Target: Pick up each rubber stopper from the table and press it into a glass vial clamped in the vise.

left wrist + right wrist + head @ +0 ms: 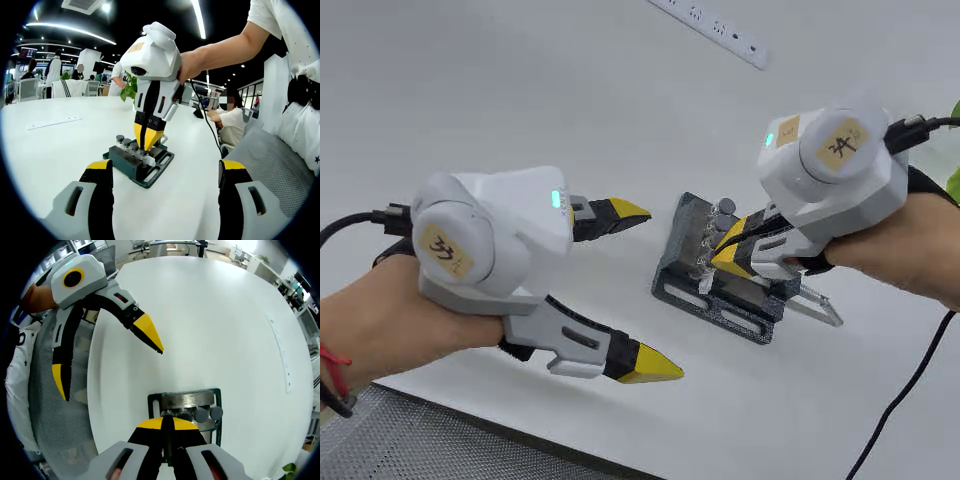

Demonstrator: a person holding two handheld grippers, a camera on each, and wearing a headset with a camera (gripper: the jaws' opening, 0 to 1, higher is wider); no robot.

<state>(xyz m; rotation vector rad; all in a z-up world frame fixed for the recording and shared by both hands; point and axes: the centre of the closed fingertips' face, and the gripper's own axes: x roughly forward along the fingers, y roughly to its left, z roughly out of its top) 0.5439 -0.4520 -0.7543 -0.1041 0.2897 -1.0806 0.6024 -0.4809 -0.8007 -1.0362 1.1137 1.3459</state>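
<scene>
- Right gripper (725, 262): jaws closed together, yellow tips pointing down onto the row of small clear glass vials (704, 255). The vials are clamped in the dark block-shaped vise (715, 300).
- We cannot tell whether a stopper sits between or under those tips, because the jaws hide the spot.
- Left gripper (642, 290): jaws spread wide and holding nothing. It hovers above the white table (520, 100), near the vise but apart from it.
- Grey round rubber stoppers (200, 415): in the right gripper view we count about three seated in vial mouths, in a row just beside the closed tips. The left gripper view shows three dark caps on the same row.
- Vise stands on the table, between the two grippers in the head view.
- Progress, our judgement: well along. Several vials are capped, and the one under the right tips looks like the step in hand, probably a press-in.
- Left to do, our judgement: finish that press and check the cap sits level with the others. We cannot tell whether more vials need caps, since the gripper covers that end of the row.
</scene>
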